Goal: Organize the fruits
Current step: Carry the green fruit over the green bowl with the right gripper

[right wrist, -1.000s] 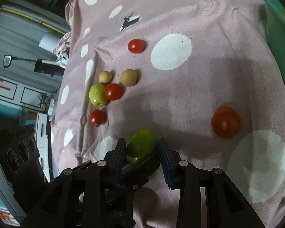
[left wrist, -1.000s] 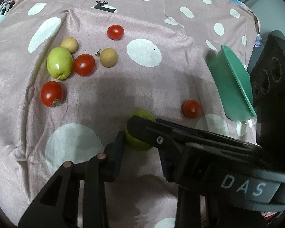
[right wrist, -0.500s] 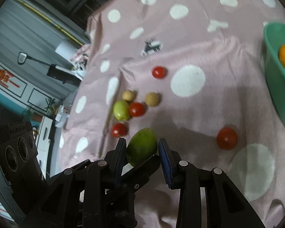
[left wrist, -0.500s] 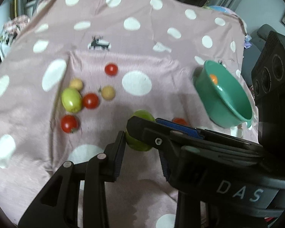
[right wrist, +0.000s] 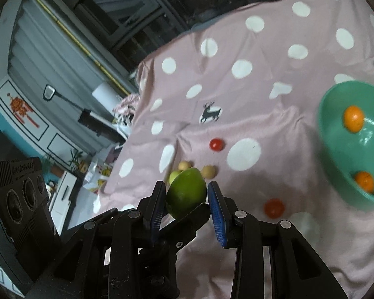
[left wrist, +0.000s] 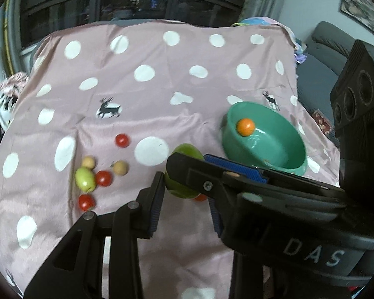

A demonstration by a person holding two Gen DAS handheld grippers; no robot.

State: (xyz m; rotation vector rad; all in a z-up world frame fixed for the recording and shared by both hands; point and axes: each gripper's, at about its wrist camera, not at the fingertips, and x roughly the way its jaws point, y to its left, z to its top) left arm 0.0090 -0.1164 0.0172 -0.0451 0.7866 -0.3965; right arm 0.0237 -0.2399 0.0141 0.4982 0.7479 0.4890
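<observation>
Lime is being held in both grippers' jaws | left gripper | right gripper | bowl is being seen at 2 o'clock

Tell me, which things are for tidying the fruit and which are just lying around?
For the job:
- big green fruit in the right gripper
- teal bowl with oranges
- red tomatoes, small green fruit and tan fruits on the cloth

Just lying about:
- spotted pink cloth
- grey sofa
- white roll
</observation>
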